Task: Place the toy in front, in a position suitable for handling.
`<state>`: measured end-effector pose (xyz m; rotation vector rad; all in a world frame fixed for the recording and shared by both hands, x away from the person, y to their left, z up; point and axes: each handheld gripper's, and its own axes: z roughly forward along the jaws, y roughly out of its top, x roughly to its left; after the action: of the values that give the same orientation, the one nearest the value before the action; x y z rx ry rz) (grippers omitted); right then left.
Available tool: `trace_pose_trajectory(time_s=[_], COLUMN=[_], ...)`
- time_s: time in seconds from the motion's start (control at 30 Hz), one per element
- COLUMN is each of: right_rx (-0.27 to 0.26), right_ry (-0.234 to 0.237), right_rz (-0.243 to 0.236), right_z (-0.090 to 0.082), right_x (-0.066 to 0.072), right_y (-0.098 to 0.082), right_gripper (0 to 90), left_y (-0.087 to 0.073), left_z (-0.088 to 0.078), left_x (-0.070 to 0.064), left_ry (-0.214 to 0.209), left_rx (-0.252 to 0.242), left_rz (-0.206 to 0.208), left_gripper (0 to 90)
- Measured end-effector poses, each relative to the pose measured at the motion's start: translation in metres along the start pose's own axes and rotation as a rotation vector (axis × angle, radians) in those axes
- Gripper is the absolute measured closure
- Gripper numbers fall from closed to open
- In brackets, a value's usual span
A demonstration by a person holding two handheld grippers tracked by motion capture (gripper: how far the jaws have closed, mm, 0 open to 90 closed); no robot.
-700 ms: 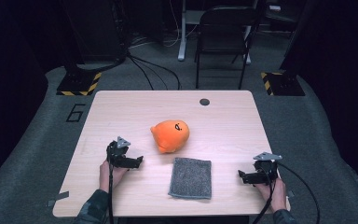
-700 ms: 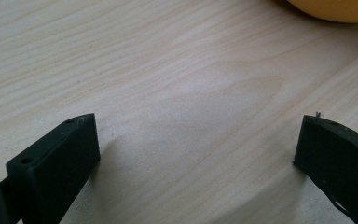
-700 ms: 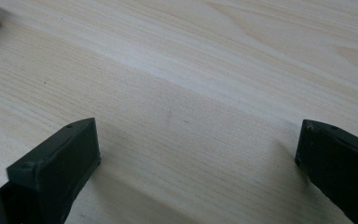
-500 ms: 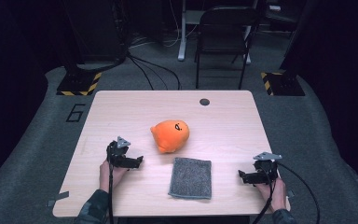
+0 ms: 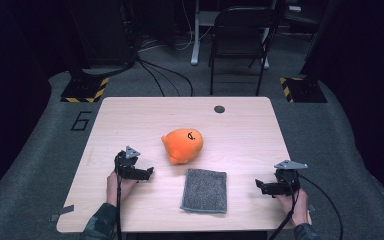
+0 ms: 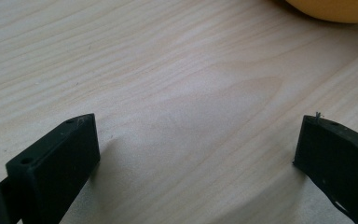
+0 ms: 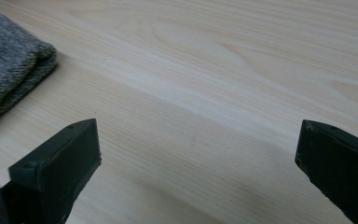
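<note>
While both grippers rest low on the table [image 5: 130, 115], the left gripper [image 5: 147, 173] sits just left of the orange plush [image 5: 182, 145] with jaws spread wide and nothing between them but bare wood; the plush edge [image 6: 335, 9] shows at the top right of its own view. Right gripper [image 5: 259, 185] is near the right edge, pointing toward the grey cloth [image 5: 205, 190], jaws equally wide and empty, cloth corner [image 7: 9, 60] off to its upper left and not touching. Cloth lies flat, folded, just in front of the plush, between the two grippers.
</note>
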<state>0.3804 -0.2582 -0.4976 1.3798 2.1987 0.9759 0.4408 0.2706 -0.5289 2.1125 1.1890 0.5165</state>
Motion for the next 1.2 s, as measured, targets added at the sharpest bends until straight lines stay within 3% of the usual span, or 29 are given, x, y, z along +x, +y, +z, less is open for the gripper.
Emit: trace_pose_trajectory(time_s=[0.23,0.27,0.43,0.53,0.6,0.73,0.83,1.2], right_rx=[-0.005,0.0,-0.002,-0.001,-0.002,0.007,0.017,0.065], right_ry=[0.06,0.08,0.114,0.151,0.16,0.196,0.206,0.274], right_rz=[-0.034,-0.061,-0.103,-0.141,-0.152,-0.189,-0.205,-0.28], right_z=[-0.002,0.0,0.001,0.003,0.003,0.011,0.014,0.04], right_x=[0.022,0.032,0.05,0.07,0.072,0.093,0.099,0.144], right_y=[0.011,0.014,0.019,0.026,0.027,0.033,0.034,0.045], right_gripper=[0.0,0.0,0.1,0.2,0.4,0.5,0.5,0.0], left_y=[0.0,0.0,0.0,0.0,0.0,0.0,0.0,0.0], left_z=[0.0,0.0,0.0,0.0,0.0,0.0,0.0,0.001], left_x=[0.0,0.0,0.0,0.0,0.0,0.0,0.0,0.0], left_ry=[0.0,0.0,-0.001,-0.001,-0.001,0.0,-0.001,0.001], left_rx=[0.0,0.0,0.0,0.0,0.001,-0.003,0.001,-0.005], left_rz=[-0.001,-0.001,0.0,0.002,0.004,0.002,0.005,0.004], left_gripper=[0.0,0.0,0.0,0.0,0.0,0.0,0.0,0.0])
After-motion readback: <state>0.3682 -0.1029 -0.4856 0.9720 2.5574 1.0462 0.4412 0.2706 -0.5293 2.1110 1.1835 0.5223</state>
